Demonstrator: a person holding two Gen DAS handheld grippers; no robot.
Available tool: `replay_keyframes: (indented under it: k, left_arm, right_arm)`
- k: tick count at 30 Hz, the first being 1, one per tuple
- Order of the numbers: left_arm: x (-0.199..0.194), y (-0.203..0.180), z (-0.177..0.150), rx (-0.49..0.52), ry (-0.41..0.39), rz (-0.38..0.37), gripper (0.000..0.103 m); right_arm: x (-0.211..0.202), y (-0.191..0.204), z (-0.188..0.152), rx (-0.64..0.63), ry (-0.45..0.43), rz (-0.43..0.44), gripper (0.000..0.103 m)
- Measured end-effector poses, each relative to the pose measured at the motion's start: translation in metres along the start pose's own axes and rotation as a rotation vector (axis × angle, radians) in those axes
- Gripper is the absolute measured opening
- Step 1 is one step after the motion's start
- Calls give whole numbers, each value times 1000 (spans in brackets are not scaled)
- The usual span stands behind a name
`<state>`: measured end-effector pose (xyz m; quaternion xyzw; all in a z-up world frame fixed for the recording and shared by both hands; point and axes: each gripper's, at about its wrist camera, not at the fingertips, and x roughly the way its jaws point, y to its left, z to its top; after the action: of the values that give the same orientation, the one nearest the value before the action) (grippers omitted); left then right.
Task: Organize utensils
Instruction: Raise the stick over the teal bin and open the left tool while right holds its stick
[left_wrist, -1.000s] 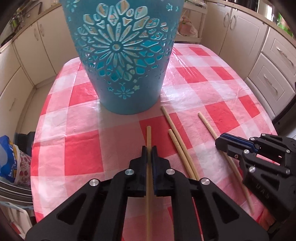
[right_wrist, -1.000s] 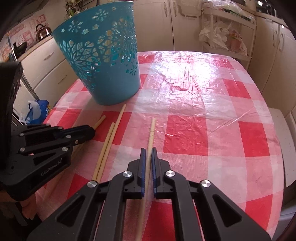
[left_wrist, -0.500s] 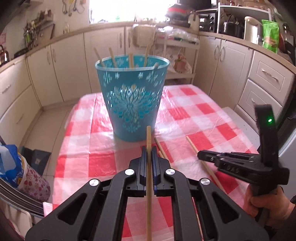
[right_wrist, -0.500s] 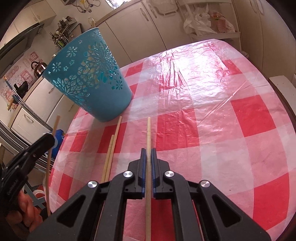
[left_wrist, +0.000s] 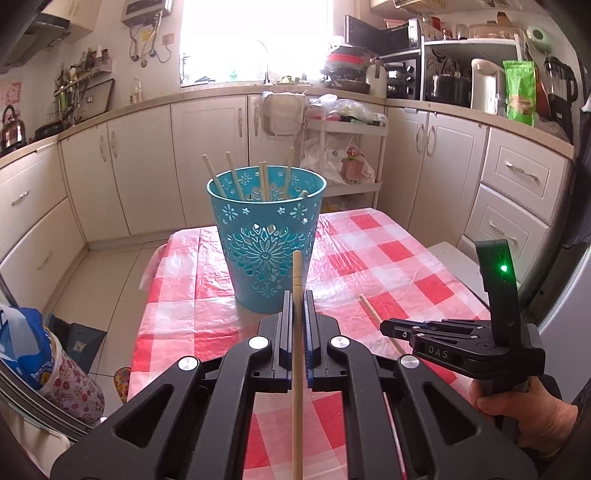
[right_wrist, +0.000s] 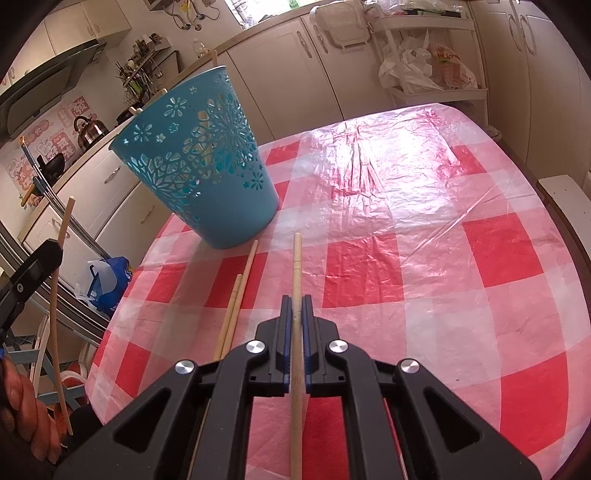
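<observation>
Left gripper (left_wrist: 297, 306) pinches a chopstick (left_wrist: 297, 332), long axis pointing at the blue basket (left_wrist: 267, 236) directly ahead, tip below its rim. Right gripper (right_wrist: 295, 314) pinches another chopstick (right_wrist: 296, 295), farther off; basket ahead-left on the tabletop (right_wrist: 424, 229).

The lower ends of the chopsticks (left_wrist: 232, 176) standing in the blue basket (left_wrist: 268, 254) are hidden behind its wall, and in the right wrist view only their tips clear the rim. The chopstick (left_wrist: 297, 373) clamped in the left gripper (left_wrist: 297, 303) runs off the bottom edge, as does the one (right_wrist: 296, 354) in the right gripper (right_wrist: 296, 308). Two loose chopsticks (right_wrist: 236, 299) on the worktop (right_wrist: 436, 258) vanish under the right gripper's body, so their near ends cannot be seen.
</observation>
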<state>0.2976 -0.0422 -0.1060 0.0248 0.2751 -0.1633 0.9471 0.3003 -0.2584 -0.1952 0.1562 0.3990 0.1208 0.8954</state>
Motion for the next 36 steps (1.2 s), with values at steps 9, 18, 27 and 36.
replay_keyframes:
  k: [9,18,27,36]
  left_arm:
    - [-17,29,23,-70,-129,-51,5]
    - [-17,57,95,-135,-312,-70,5]
    - [16,77,152,-237,-469,-110,5]
    - [67,89,177,-304,-569,-57,5]
  right_arm:
    - [-3,3,0,-13,-19,28,6]
    - [1,-2,1,9,3,54,6]
    - [3,-5,2,20,14,71,6]
    - [6,-6,3,23,29,77,6]
